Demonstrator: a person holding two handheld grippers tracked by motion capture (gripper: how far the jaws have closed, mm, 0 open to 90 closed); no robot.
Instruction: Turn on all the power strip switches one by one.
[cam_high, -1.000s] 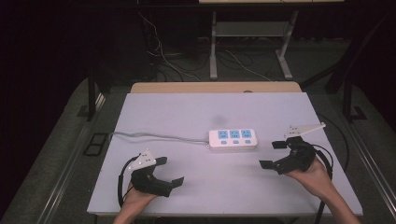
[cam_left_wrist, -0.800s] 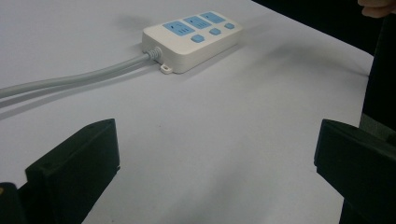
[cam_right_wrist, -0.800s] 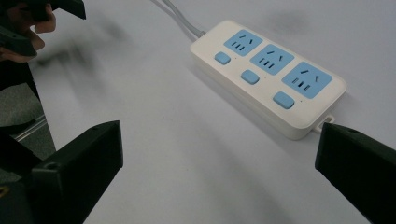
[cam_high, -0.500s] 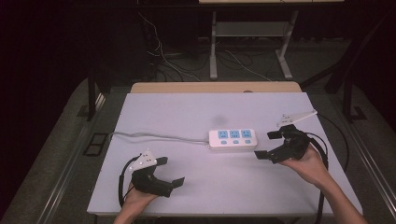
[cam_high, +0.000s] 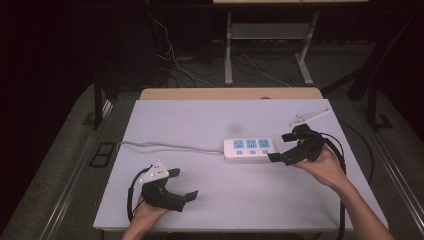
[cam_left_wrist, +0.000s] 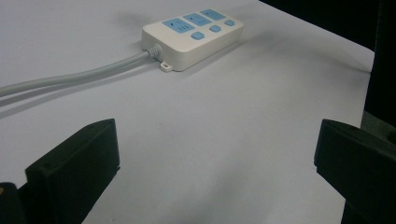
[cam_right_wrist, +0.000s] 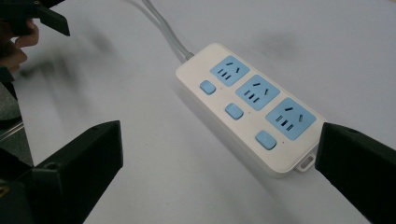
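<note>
A white power strip (cam_high: 250, 149) with three blue sockets and three blue buttons lies right of centre on the pale table (cam_high: 200, 117). Its grey cable (cam_high: 170, 146) runs off to the left. My right gripper (cam_high: 280, 147) hangs open just off the strip's right end. In the right gripper view the strip (cam_right_wrist: 250, 109) lies between and ahead of the wide-apart jaws of the right gripper (cam_right_wrist: 217, 154). My left gripper (cam_high: 183, 183) rests open near the front left, empty. In the left gripper view the strip (cam_left_wrist: 194, 39) and cable (cam_left_wrist: 70, 79) lie well beyond the left gripper (cam_left_wrist: 215, 158).
A wooden tabletop edge (cam_high: 230, 93) butts against the far side of the table. Behind it a metal stand (cam_high: 270, 35) and loose cables (cam_high: 175, 55) lie on the dark floor. The left gripper (cam_right_wrist: 42, 16) appears far off in the right gripper view.
My right gripper has moved left and slightly away from the table's front edge, up to the right end of the power strip. The left gripper has stayed put.
</note>
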